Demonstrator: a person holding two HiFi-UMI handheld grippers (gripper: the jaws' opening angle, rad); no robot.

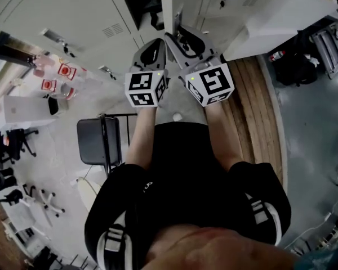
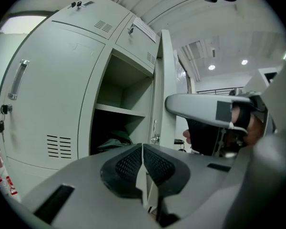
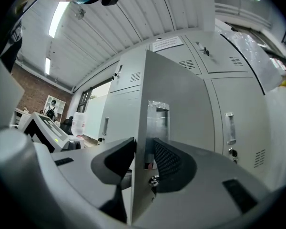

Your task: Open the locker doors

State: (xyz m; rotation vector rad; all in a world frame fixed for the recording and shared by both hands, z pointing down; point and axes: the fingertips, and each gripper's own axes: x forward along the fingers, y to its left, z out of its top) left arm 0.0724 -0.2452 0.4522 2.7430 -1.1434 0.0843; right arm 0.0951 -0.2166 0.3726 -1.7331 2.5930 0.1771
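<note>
Right gripper view only: right tool point(image 3: 144, 157) released, jaws astride the free edge of the open locker door point(image 3: 181, 104). Left tool point(image 2: 142, 149) clenched on nothing, facing the open compartment point(image 2: 121, 99). Head view adds a chair point(image 1: 98, 139) near the person's left.

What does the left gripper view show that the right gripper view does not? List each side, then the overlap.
Left gripper view only: the open compartment's shelf with a dark bundle below it, and the left tool, jaws together, empty. Right gripper view only: the handle recess on the open door, whose edge stands between the right tool's parted jaws; a brick wall. Both: that door and closed grey lockers.
</note>
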